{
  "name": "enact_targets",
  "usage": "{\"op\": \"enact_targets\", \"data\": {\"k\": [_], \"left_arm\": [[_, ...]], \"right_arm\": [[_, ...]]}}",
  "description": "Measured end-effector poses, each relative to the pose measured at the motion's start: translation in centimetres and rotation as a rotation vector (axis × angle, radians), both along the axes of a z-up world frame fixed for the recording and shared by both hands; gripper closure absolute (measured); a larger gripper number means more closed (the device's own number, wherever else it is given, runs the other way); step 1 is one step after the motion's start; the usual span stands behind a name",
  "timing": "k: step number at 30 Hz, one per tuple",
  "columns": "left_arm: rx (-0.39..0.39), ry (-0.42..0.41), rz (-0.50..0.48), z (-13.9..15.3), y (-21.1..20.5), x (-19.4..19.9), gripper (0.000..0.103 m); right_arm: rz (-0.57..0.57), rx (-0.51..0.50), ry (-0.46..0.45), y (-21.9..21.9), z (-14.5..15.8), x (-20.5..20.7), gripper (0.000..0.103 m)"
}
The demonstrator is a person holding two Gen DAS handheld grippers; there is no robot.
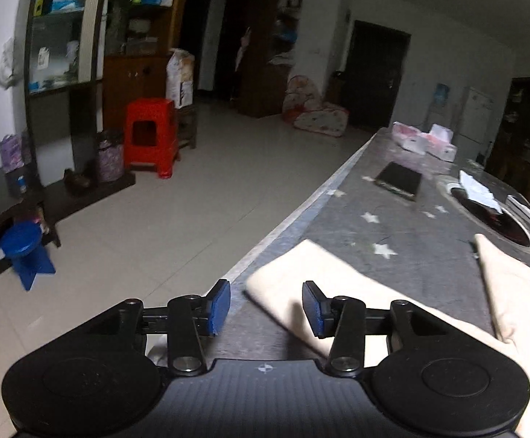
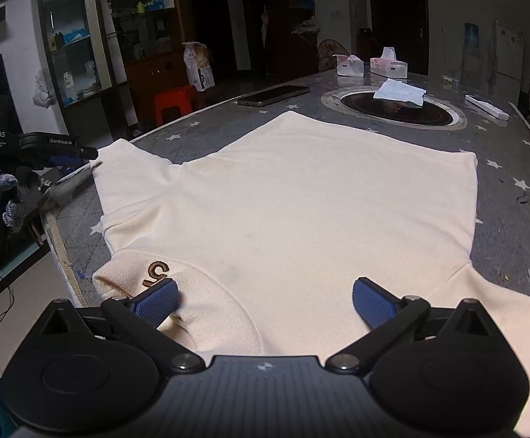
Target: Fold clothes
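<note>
The right tool (image 2: 265, 301) hangs spread wide over the collar of the cream sweatshirt (image 2: 301, 197) lying flat on the star-patterned table (image 2: 513, 219); the left tool (image 1: 266, 308), part-spread and empty, should pinch the sleeve end (image 1: 286, 284) squarely.

A shirt (image 2: 301, 197) lies spread flat on the bench (image 2: 513, 219), one sleeve (image 2: 130, 171) reaching the bench's left edge. Behind the shirt sit a phone (image 2: 274, 95) to the left and a round inset (image 2: 396, 109) with a cloth (image 2: 399, 92) on it to the right; two tissue boxes (image 2: 370, 65) stand farther back. A stool (image 2: 175, 102) stands on the floor beyond the left edge.
</note>
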State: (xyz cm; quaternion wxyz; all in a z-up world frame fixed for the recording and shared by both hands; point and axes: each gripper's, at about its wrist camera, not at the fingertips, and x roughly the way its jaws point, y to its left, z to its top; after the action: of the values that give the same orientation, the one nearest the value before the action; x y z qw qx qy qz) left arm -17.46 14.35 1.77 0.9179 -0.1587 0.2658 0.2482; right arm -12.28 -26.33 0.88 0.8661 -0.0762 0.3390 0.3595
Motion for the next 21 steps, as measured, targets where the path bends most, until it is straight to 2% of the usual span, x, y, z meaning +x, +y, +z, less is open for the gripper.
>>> {"op": "enact_targets", "data": {"k": [6, 9, 10, 15, 21], "left_arm": [[-0.012, 0.009, -0.025, -0.8, 0.3, 0.7, 0.059], [-0.011, -0.005, -0.026, -0.9, 0.5, 0.9, 0.080], [-0.021, -0.015, -0.030, -0.8, 0.7, 0.9, 0.093], [-0.059, -0.100, -0.082, 1.1, 0.4, 0.6, 0.097], [-0.042, -0.245, -0.289, 6.3, -4.0, 0.9, 0.098]], "right_arm": [[0.003, -0.020, 0.008, 0.3, 0.1, 0.1, 0.000], [0.002, -0.020, 0.007, 0.4, 0.1, 0.1, 0.000], [0.001, -0.019, 0.006, 0.4, 0.1, 0.1, 0.000], [-0.002, 0.000, 0.017, 0.2, 0.3, 0.2, 0.000], [-0.021, 0.042, -0.018, -0.7, 1.7, -0.3, 0.000]]}}
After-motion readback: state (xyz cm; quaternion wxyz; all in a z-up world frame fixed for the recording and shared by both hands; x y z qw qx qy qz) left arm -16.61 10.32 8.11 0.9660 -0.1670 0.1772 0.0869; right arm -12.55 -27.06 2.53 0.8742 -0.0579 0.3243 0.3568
